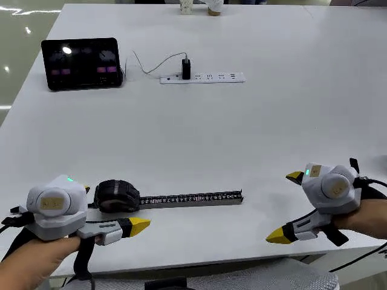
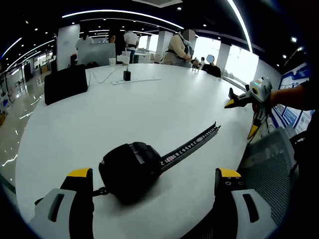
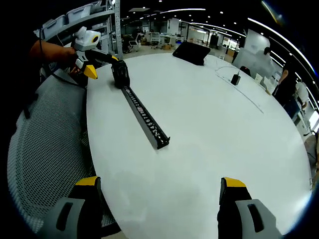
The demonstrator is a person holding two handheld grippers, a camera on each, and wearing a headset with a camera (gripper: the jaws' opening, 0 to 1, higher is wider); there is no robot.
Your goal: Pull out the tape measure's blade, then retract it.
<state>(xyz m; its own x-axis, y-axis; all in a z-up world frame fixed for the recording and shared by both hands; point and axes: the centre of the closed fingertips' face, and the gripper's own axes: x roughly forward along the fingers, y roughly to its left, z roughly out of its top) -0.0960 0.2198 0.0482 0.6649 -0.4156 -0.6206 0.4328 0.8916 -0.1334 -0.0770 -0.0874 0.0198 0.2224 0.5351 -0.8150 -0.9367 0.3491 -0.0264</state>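
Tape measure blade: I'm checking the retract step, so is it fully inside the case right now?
No, the blade lies stretched out flat on the table, running out from the black case.

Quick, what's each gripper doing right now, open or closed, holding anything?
Left gripper: open, straddling the tape measure, not gripping it.
Right gripper: open, empty.

Near edge: tape measure case (image 1: 117,195) sits between the spread jaws of my left gripper (image 2: 153,174). Its blade (image 1: 192,198) lies drawn out along the table (image 1: 254,133) toward my right gripper (image 1: 285,206), with a bare gap beyond its end.
Mid-table: bare, free passage.
Far side: tablet (image 1: 81,63), power strip (image 1: 208,77) with plug (image 1: 186,67) and cable (image 1: 151,64), well apart from my grippers.
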